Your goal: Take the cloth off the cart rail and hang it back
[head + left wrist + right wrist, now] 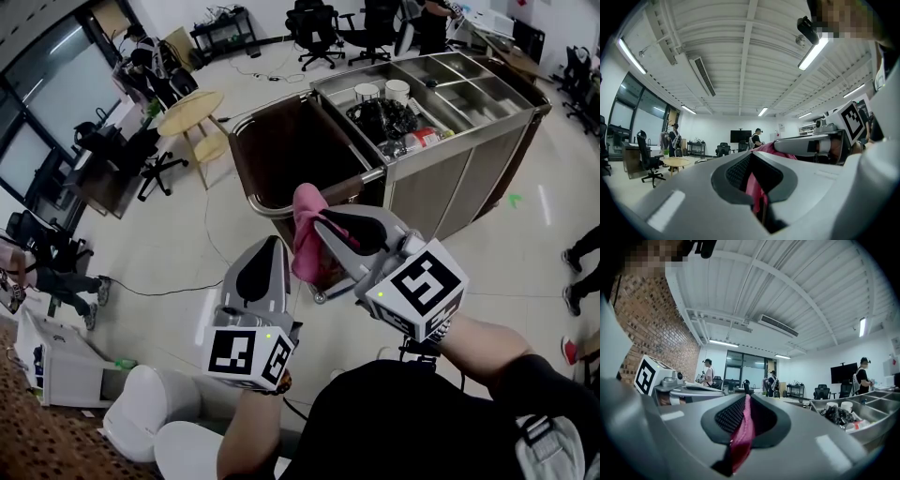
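A pink cloth [305, 239] hangs in the air in front of the cart, held up between both grippers. My right gripper [321, 223] is shut on its top edge, and in the right gripper view the cloth [740, 437] is pinched between the dark pads. My left gripper [274, 246] stands close beside it on the left, jaws together. In the left gripper view a fold of the cloth [757, 194] sits in the narrow gap between those jaws. The cart's chrome rail [370, 175] runs behind the cloth, bare.
The steel cart [469, 159] holds cups and clutter in its top trays, with a brown bag [291, 150] on its left end. A round wooden table [192, 112], office chairs and floor cables lie beyond. White bins [150, 408] stand at my lower left.
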A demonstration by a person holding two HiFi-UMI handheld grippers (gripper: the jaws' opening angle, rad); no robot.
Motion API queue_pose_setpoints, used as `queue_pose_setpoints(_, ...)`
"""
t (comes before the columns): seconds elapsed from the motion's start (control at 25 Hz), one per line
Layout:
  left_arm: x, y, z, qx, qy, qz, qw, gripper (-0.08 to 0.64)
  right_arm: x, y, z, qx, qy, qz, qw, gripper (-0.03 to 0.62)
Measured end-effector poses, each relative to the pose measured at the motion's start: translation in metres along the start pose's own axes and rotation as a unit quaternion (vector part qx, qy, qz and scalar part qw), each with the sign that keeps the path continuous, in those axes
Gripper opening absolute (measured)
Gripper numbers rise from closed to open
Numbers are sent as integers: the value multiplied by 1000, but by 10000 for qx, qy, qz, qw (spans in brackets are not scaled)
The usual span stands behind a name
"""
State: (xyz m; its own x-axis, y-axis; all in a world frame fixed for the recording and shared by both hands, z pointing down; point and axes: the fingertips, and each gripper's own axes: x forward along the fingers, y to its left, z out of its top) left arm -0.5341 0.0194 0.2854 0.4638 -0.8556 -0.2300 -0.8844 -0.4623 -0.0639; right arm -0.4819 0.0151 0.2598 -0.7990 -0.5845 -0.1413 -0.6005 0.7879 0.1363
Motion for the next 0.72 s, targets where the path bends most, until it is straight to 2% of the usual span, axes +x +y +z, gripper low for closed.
queue_pose_setpoints(0.72, 1, -4, -1, -128, -16, 21, 9999, 0, -8, -3, -1, 17, -33, -8, 10000, 29)
